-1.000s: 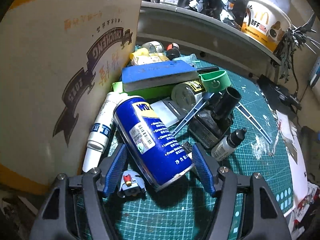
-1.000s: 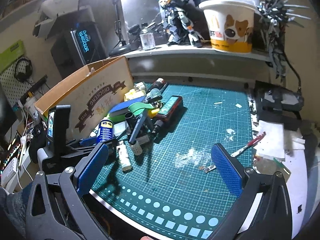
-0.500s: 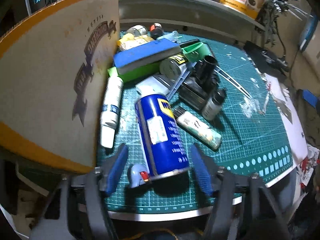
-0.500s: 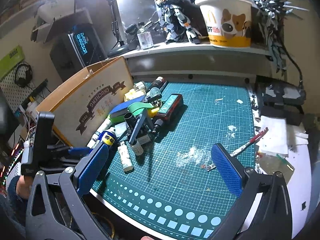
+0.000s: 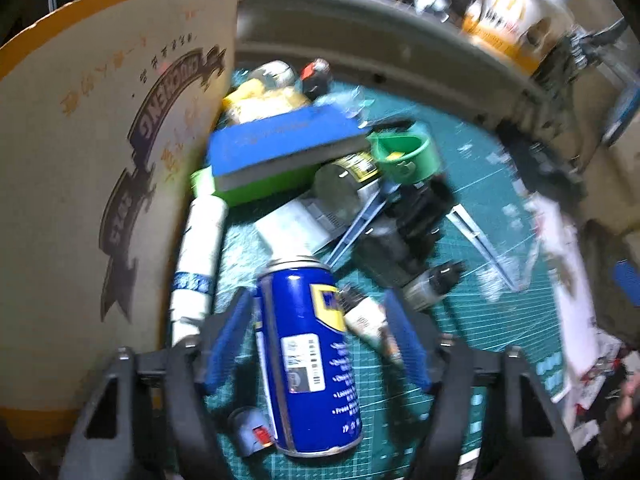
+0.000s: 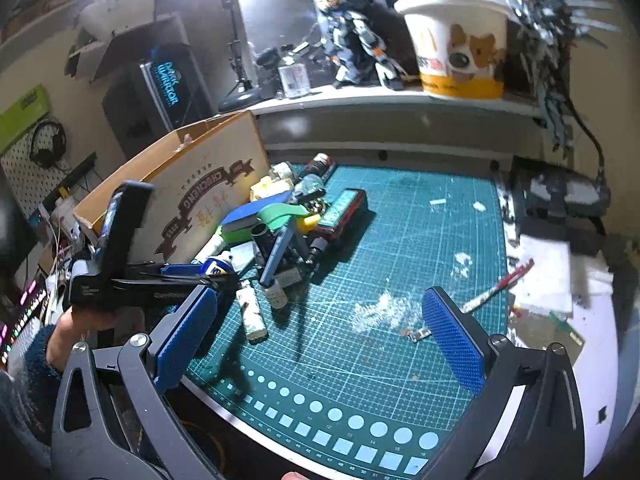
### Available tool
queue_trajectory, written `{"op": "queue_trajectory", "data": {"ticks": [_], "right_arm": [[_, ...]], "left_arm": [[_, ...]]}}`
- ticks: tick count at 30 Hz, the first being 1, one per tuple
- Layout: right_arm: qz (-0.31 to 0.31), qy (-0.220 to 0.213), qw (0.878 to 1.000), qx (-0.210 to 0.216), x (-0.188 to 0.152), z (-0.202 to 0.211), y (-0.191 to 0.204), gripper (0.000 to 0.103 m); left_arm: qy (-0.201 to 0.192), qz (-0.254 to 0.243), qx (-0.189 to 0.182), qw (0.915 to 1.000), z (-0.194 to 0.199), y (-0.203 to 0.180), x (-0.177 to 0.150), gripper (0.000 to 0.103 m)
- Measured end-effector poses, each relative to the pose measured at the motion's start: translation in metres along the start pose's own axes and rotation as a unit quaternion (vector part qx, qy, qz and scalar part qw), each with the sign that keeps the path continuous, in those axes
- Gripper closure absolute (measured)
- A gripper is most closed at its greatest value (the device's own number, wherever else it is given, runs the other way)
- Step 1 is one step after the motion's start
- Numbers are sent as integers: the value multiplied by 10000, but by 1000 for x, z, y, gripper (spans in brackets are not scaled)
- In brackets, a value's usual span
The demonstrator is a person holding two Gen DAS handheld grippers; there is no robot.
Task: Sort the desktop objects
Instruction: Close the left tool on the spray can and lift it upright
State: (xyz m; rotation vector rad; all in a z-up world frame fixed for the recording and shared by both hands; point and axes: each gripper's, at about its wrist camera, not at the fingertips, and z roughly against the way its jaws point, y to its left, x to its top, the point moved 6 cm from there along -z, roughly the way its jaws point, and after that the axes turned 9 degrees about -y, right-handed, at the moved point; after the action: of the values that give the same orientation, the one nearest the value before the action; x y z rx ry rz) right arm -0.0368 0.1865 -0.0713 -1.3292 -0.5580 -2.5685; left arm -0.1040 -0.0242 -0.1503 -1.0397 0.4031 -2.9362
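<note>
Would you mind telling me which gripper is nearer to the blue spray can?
Left. The left gripper has the spray can between its fingers; the right gripper hovers open over the cutting mat, well apart.

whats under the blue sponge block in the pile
The blue sponge block lies on a lime green box, whose front edge sticks out below it. A yellow item shows behind. The rest of the green box is covered.

Blue cylindrical WD-40 spray can (image 5: 310,354) with yellow logo panel and white barcode label: lying tilted on the green cutting-mat surface (image 5: 472,312), domed top toward the pile. White plastic tube with a blue band (image 5: 198,264): lying alongside the printed cardboard box (image 5: 100,184). Blue-topped sanding block (image 5: 280,146): resting on a lime-green slab (image 5: 256,190). Small cream paint bottle with black cap (image 5: 366,316): lying just right of the can.
</note>
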Motion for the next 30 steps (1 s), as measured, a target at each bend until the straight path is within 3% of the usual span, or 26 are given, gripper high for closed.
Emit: {"op": "queue_trajectory", "data": {"ticks": [2,6,9,12,19,21,22,27,30], "right_arm": [[-201,67,9998,11,-2,-3,-8,0],[-532,93,9985,92,-3,-3,-18,0],[-573,63,9983,101,-2,-2,-19,0],[-542,63,9985,79,-2,-3,-16,0],[-407,159,9990,130,-5,-10,-5,0],[-379,214,9990,141,-7,-13,-1,0],[-353,222,9990,143,-7,-13,0,0],[-177,205,9996,118,-7,-12,5,0],[-265,258,9993,87,-9,-14,1,0]], "left_arm": [[66,88,-151,9998,2,4,2,58],[-213,-141,-41,9997,16,0,6,58],[-863,-278,-76,9958,38,-4,13,58],[-1444,-524,137,9880,54,-7,10,59],[-1698,-886,208,9813,57,-16,-7,60],[-1713,-889,136,9811,58,-19,-1,65],[-1709,-924,125,9809,61,-21,1,72],[-1674,-1083,168,9798,65,-29,7,73],[-1549,-936,149,9834,58,-24,3,73]]}}
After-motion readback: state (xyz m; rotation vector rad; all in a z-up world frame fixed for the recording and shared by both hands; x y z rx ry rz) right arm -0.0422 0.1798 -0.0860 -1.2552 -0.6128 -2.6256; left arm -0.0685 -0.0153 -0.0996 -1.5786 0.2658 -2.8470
